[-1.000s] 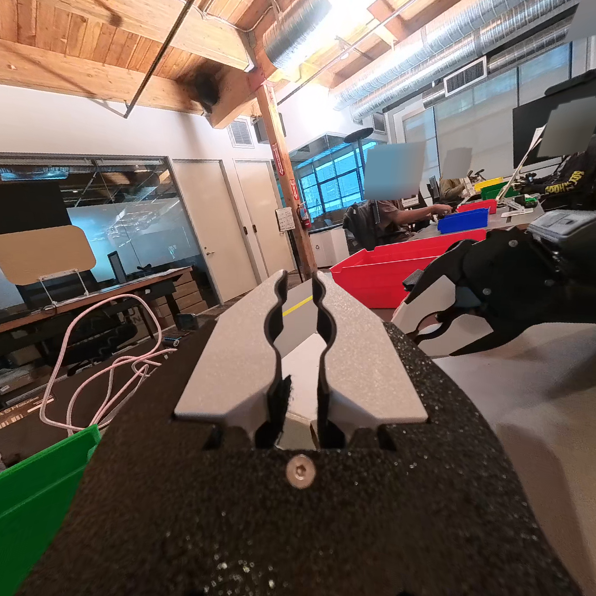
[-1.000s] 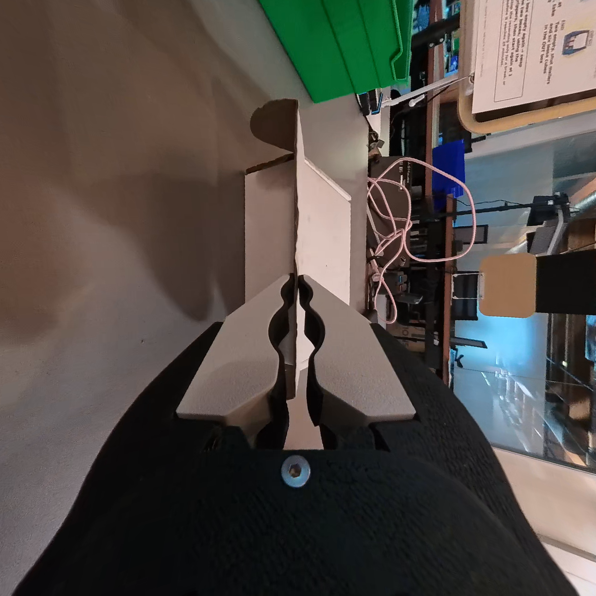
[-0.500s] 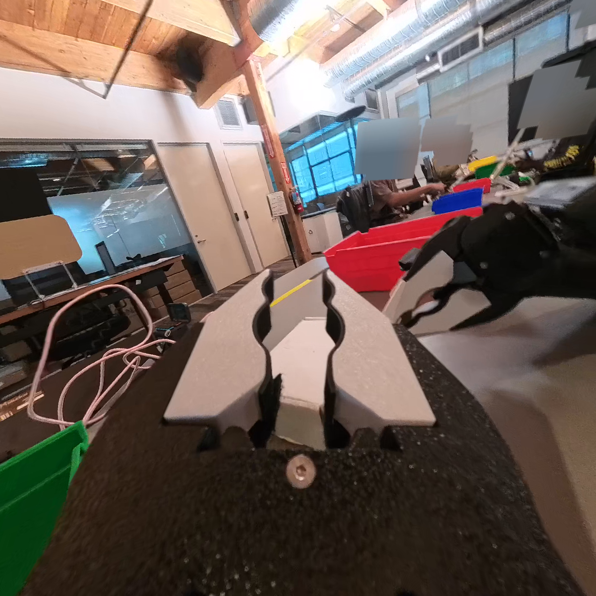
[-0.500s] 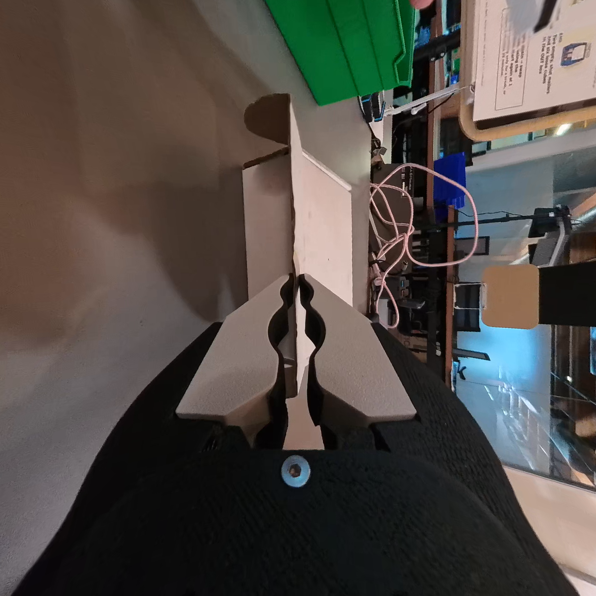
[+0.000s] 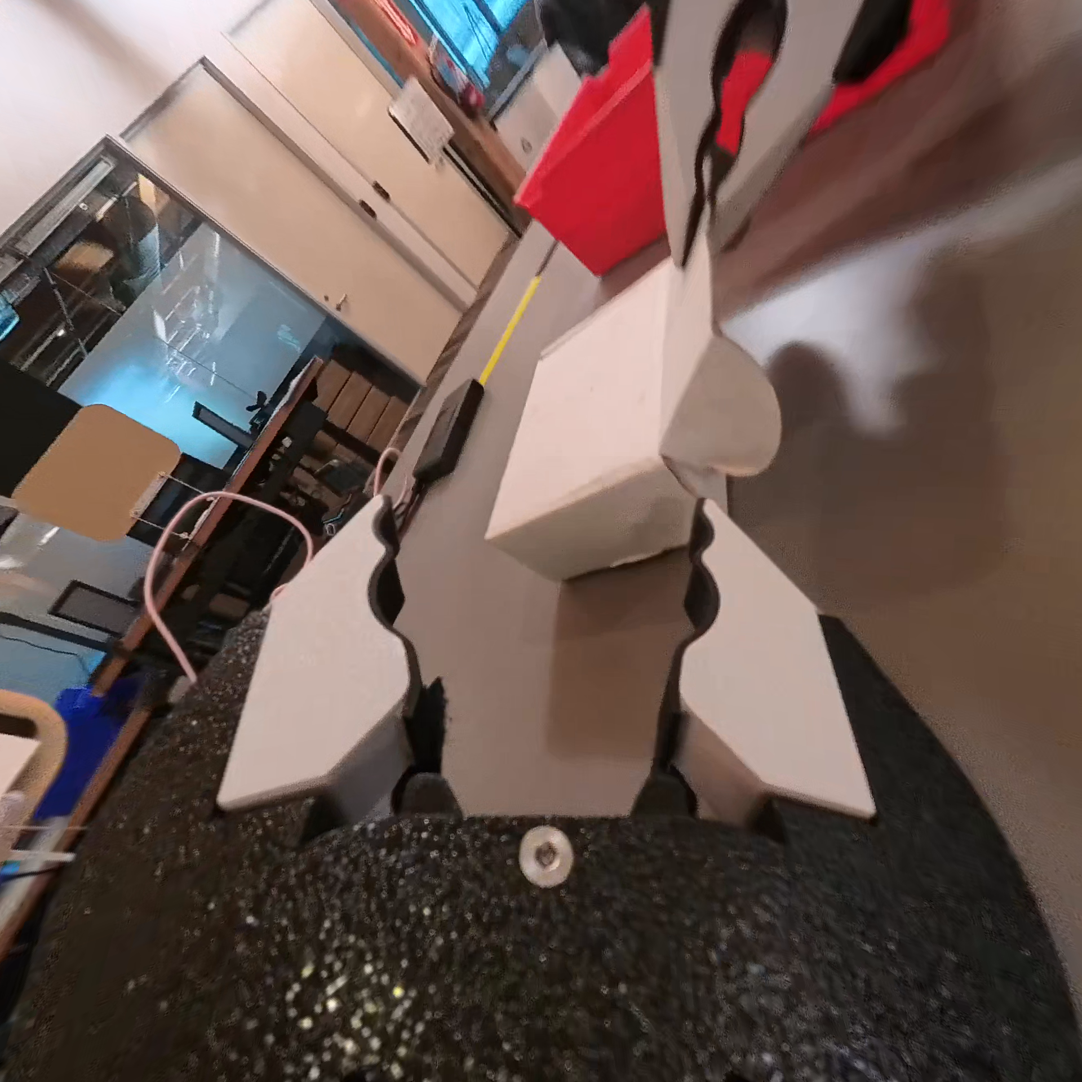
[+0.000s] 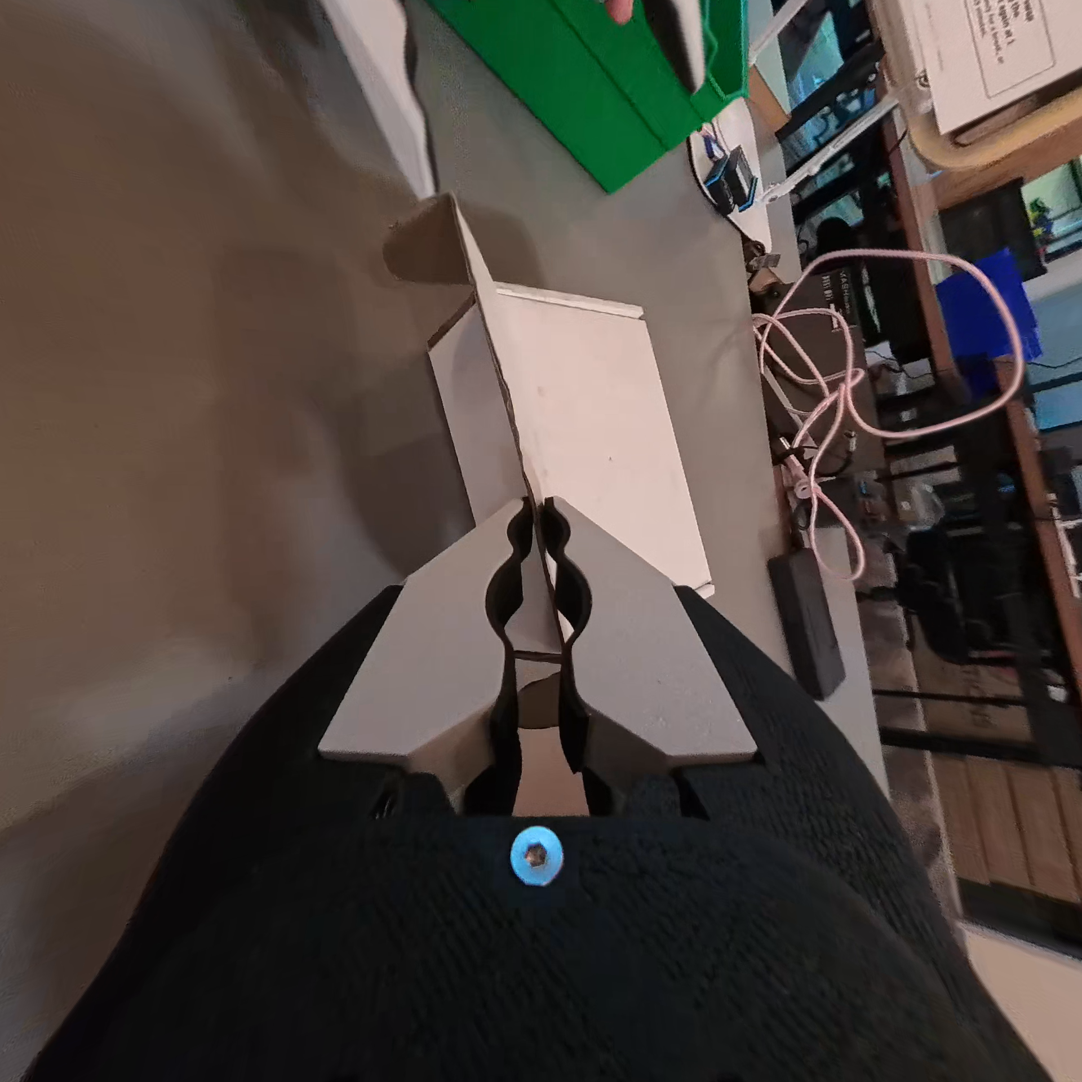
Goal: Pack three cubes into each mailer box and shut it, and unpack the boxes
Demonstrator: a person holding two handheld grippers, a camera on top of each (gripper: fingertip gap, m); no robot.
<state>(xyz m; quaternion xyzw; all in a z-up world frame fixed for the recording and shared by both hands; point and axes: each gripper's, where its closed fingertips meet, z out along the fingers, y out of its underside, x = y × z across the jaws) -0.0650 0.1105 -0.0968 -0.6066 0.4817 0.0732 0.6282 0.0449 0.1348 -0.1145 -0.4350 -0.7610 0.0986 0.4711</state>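
Note:
A white mailer box (image 5: 591,433) lies on the grey table (image 5: 948,556) just ahead of my left gripper (image 5: 541,521). The left gripper's jaws stand wide apart, and neither pad touches the box. The box's rounded flap (image 5: 723,404) stands up from it. My right gripper (image 5: 705,158) comes down from the top of the left wrist view, pinched on that flap. In the right wrist view my right gripper (image 6: 538,504) is shut on the thin edge of the flap (image 6: 433,246), with the box (image 6: 591,421) beyond the fingertips. No cubes show.
A red bin (image 5: 597,175) stands behind the box. A green bin (image 6: 585,82) lies beyond the box in the right wrist view. A flat black device (image 6: 808,626) and a pink cable (image 6: 878,386) sit at the table's edge. It is some 35 centimeters from my right tips to the flat black device (image 6: 808,626). It turns up in the left wrist view (image 5: 453,420) as well.
My left gripper has opened wide, let the white cardboard out from between its fingers, and rolled and drawn back from the box. My right gripper has stayed shut on the flap.

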